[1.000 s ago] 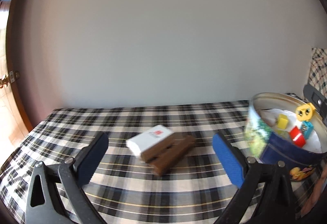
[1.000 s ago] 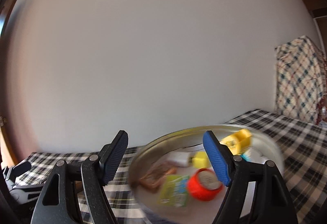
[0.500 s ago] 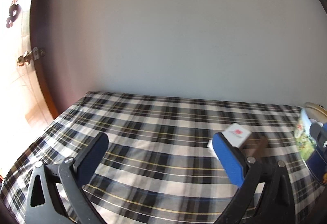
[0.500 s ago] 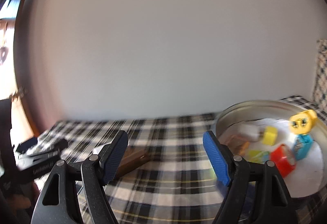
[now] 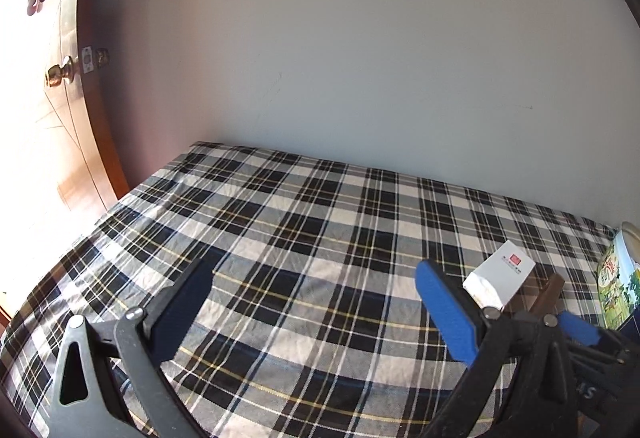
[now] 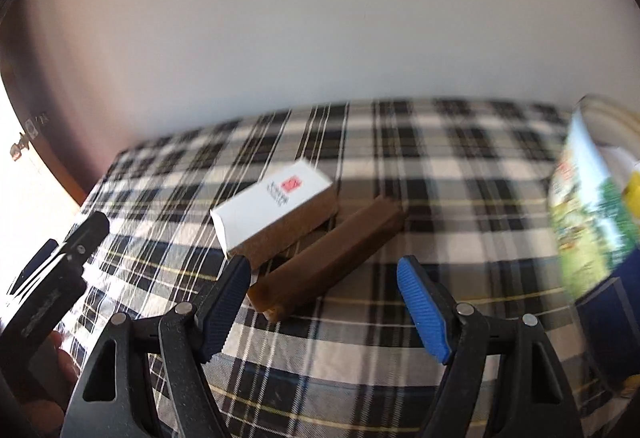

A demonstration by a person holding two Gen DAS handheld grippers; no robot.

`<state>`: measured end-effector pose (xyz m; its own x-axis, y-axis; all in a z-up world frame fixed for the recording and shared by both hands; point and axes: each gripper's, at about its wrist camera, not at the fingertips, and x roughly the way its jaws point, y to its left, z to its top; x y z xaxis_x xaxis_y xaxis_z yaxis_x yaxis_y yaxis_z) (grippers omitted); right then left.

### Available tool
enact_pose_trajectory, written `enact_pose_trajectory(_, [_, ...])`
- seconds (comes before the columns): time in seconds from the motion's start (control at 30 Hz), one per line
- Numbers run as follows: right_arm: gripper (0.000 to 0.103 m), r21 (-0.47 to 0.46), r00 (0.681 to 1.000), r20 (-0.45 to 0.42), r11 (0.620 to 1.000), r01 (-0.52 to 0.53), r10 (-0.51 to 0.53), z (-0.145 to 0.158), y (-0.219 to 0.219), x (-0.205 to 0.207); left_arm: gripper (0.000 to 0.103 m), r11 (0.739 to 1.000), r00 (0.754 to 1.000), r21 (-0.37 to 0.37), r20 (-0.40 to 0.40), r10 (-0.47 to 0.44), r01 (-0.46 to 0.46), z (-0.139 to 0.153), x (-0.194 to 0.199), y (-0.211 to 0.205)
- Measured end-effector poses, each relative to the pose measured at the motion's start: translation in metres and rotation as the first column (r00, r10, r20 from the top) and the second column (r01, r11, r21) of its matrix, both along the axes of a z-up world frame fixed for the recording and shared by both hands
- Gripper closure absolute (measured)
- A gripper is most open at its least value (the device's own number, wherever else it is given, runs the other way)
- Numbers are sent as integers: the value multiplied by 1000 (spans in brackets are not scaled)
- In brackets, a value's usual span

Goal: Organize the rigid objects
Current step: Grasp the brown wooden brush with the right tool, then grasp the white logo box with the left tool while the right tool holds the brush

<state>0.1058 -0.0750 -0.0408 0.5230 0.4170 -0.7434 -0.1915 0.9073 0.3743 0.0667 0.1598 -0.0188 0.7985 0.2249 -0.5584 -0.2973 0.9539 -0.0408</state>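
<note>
Brown bar [image 6: 328,258] lies on the plaid-covered worktop [image 6: 400,334] just past my right gripper [image 6: 320,302], jaws spread wide and empty. Beside it sits a white-topped box [image 6: 276,210]; my left gripper [image 5: 316,314] gapes empty too, printed tin [image 6: 592,214] farther right.

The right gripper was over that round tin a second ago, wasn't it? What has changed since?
The right gripper has swung left, away from the tin, and now faces the brown bar and the white-topped box. The left gripper turned left too, so the box sits at its right. Both remain open and empty; box, bar and tin rest on the plaid cloth as before.
</note>
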Motion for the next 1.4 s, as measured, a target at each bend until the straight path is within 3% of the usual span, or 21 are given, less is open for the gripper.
enact_pose_trajectory(0.1, [28,-33,1000,9,999,-20,20,-1,3,1,0,1000,1000,4,-5,-8,8,-1,1,-1])
enact_pose_trajectory(0.17, [36,-110,998,17,992,-58,60,0,9,1,0,1000,1000,-1,-6,-10,10,-1,1,2])
enact_pose_trajectory(0.27, [59,-167,996,30,983,-77,83,-1,4,0,0,1000,1000,-16,-12,-9,9,-2,2,5])
enact_pose_trajectory(0.33, [85,-182,995,35,980,-84,92,-3,-11,-1,0,1000,1000,-27,-20,-16,15,-3,2,6])
enact_pose_trajectory(0.43, [86,-136,994,33,986,-98,103,-4,-34,-2,0,998,998,-38,-39,-42,41,-6,4,5])
enact_pose_trajectory(0.57, [86,-1,991,62,993,-118,118,0,-60,-5,0,996,995,-32,-50,-85,83,-7,5,-1])
enact_pose_trajectory(0.77, [86,0,974,211,996,-85,83,20,-91,-31,0,984,982,-13,-47,-181,180,-6,7,-16])
enact_pose_trajectory(0.9, [86,44,967,248,997,-66,53,31,-107,-35,0,958,958,-27,-42,-285,284,-5,9,-30])
enact_pose_trajectory(1.13, [86,110,940,342,992,-60,19,55,-130,-45,0,935,934,-9,-44,-356,356,-3,17,-53])
enact_pose_trajectory(1.2, [86,131,925,380,990,-45,-8,66,-146,-53,0,917,916,-19,-48,-398,398,-4,24,-61])
enact_pose_trajectory(1.4, [86,119,895,440,993,26,-77,80,-166,-63,2,876,873,58,-142,-467,478,-11,58,-97])
